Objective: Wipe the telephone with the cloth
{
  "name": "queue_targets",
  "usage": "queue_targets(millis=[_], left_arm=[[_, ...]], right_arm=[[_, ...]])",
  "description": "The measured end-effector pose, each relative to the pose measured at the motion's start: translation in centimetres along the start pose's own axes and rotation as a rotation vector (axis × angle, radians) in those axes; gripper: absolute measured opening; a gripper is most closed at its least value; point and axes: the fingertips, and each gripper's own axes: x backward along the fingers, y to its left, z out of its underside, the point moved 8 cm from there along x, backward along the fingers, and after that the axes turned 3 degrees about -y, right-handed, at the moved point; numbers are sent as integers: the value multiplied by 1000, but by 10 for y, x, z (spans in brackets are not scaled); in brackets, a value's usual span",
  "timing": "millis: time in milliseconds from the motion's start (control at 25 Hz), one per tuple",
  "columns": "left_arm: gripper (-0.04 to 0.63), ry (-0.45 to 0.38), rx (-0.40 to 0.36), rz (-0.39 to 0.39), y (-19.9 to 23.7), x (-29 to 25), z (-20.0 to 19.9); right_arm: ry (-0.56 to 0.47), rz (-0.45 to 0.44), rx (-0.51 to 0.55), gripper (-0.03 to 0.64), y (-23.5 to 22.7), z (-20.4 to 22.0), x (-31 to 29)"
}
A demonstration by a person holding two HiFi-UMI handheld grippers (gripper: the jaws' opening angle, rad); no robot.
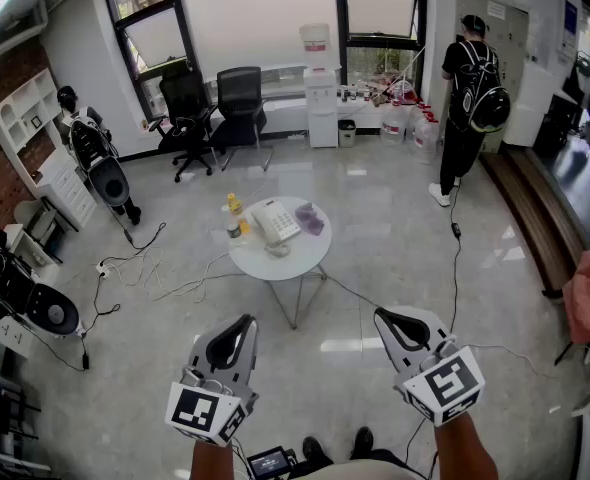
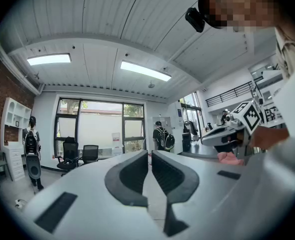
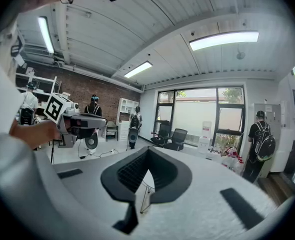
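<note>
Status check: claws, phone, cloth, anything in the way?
Both shut, empty: left claw, right claw. telephone and purple cloth on round table ahead, untouched. bottles beside telephone; cables on floor near table.

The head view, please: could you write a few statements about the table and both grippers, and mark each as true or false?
The telephone sits on the round table. True.
The cloth lies on the floor. False: it lies on the table, to the right of the telephone in the picture.
The left gripper holds the cloth. False: its jaws are shut on nothing, and it is well short of the table.
The right gripper is shut and empty. True.
</note>
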Motion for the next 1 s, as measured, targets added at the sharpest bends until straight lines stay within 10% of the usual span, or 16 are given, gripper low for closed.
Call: queue_targets(millis=[1000], left_arm=[[23,3,17,40,57,9,20]], right_arm=[[22,63,-21,-8,29,5,-41]])
